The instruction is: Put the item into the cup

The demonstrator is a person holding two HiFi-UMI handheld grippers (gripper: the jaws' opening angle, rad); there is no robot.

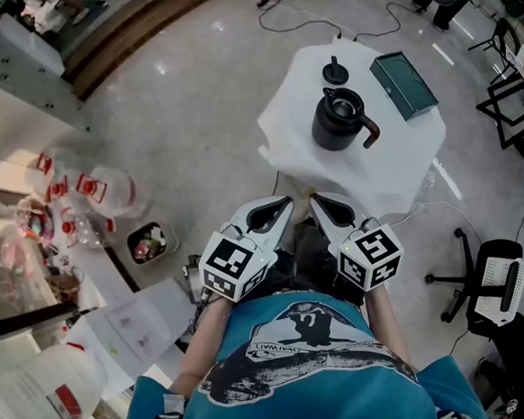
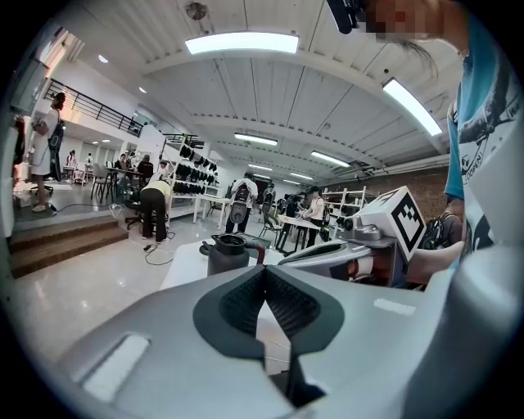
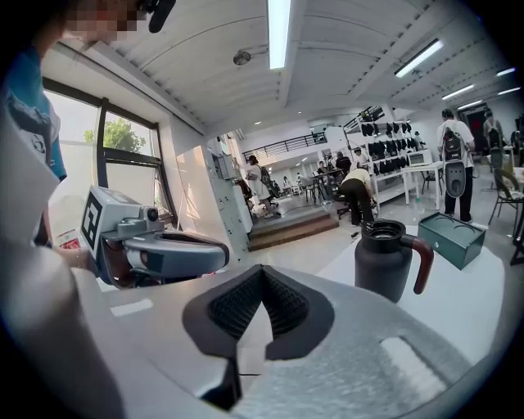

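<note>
A black jug [image 1: 340, 116] with a brown handle stands open-topped on a table draped in white cloth [image 1: 403, 161]; it also shows in the left gripper view as the jug [image 2: 228, 254] and in the right gripper view as the jug [image 3: 385, 260]. Its black lid [image 1: 334, 70] lies just behind it. A green box [image 1: 403, 84] rests at the table's far right. My left gripper [image 1: 280, 208] and right gripper [image 1: 321, 203] are held side by side close to my body, short of the table's near edge. Both are shut with nothing between the jaws.
Large plastic bottles [image 1: 89, 191] and clutter crowd a counter at the left. A small bin [image 1: 147, 243] and sheets of paper [image 1: 131, 327] lie on the floor. Office chairs [image 1: 498, 280] stand at the right. Cables [image 1: 320, 23] run across the floor beyond the table.
</note>
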